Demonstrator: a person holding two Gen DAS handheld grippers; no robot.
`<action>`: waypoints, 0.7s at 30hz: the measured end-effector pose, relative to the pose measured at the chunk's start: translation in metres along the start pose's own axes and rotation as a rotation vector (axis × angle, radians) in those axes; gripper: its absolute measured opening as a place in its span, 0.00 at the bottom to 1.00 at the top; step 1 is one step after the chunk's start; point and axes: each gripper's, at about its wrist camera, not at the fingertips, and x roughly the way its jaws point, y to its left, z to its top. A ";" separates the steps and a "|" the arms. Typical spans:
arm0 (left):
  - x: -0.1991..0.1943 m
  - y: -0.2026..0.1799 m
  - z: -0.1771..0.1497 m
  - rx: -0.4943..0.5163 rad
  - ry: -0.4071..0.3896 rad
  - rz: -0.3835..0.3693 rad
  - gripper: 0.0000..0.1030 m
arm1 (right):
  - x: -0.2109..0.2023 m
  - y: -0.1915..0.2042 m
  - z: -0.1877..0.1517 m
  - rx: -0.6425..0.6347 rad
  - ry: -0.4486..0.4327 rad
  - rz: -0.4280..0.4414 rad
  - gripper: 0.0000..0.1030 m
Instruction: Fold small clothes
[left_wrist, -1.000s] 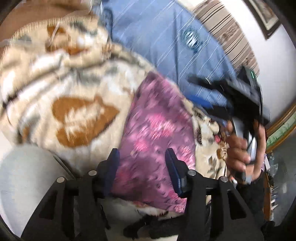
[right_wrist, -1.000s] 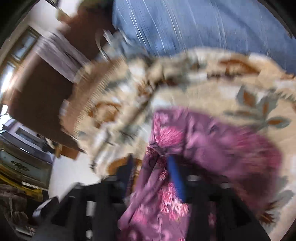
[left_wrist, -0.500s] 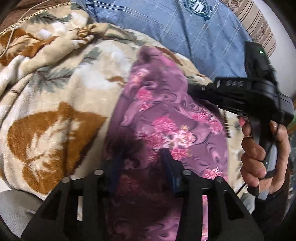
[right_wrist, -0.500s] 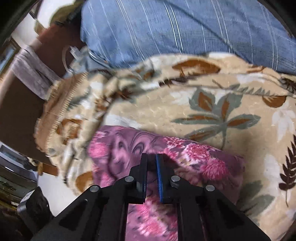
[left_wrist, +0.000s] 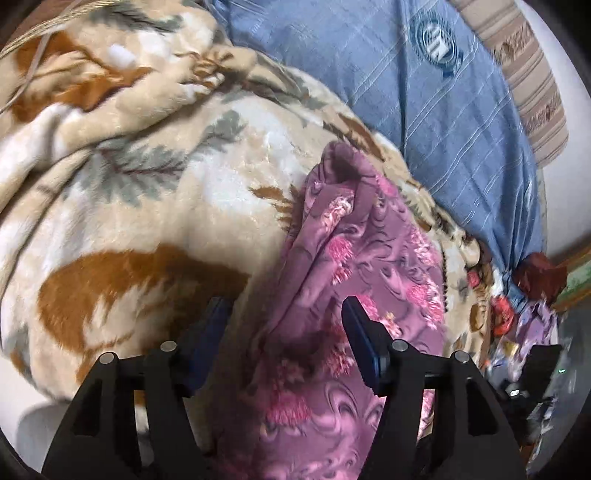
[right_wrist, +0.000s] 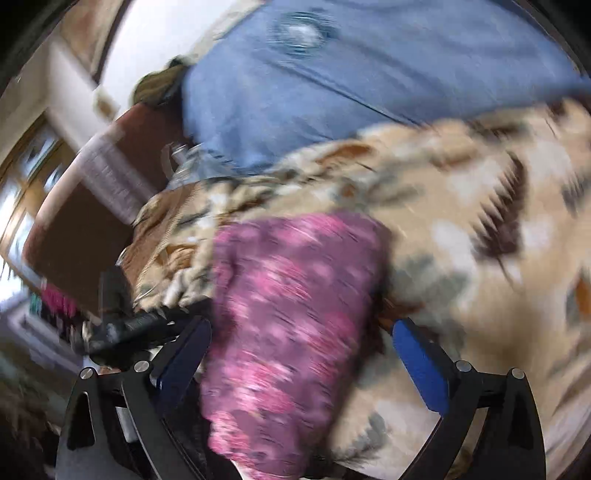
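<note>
A purple garment with pink flowers (left_wrist: 362, 273) lies folded on a beige leaf-patterned blanket (left_wrist: 155, 206). My left gripper (left_wrist: 288, 314) is open, its blue-padded fingers (left_wrist: 364, 332) apart over the garment's near end, holding nothing. In the blurred right wrist view the same garment (right_wrist: 291, 314) lies between the spread fingers of my right gripper (right_wrist: 303, 350), which is open and empty. The left gripper's black body (right_wrist: 125, 325) shows at the left edge of that view. The right gripper's body (left_wrist: 532, 380) shows low at the right of the left wrist view.
A blue striped pillow (left_wrist: 424, 92) with a round emblem lies beyond the blanket; it also shows in the right wrist view (right_wrist: 351, 74). A striped beige cushion (left_wrist: 528, 81) is at the far right. A brown headboard or furniture panel (right_wrist: 85, 221) stands left. Mixed clutter (left_wrist: 517, 314) lies at the right.
Both grippers have opened and let go of the garment. The right gripper has pulled back and away from in front of the left camera. The garment now lies folded on the blanket.
</note>
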 end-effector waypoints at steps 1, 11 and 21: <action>0.006 -0.002 0.003 0.023 0.025 -0.010 0.62 | 0.009 -0.013 -0.007 0.052 0.000 0.009 0.97; 0.026 0.019 -0.002 -0.083 0.155 -0.124 0.62 | 0.083 -0.042 -0.021 0.230 0.197 0.227 0.60; 0.044 0.024 -0.007 -0.139 0.253 -0.296 0.27 | 0.107 -0.053 -0.020 0.340 0.245 0.325 0.47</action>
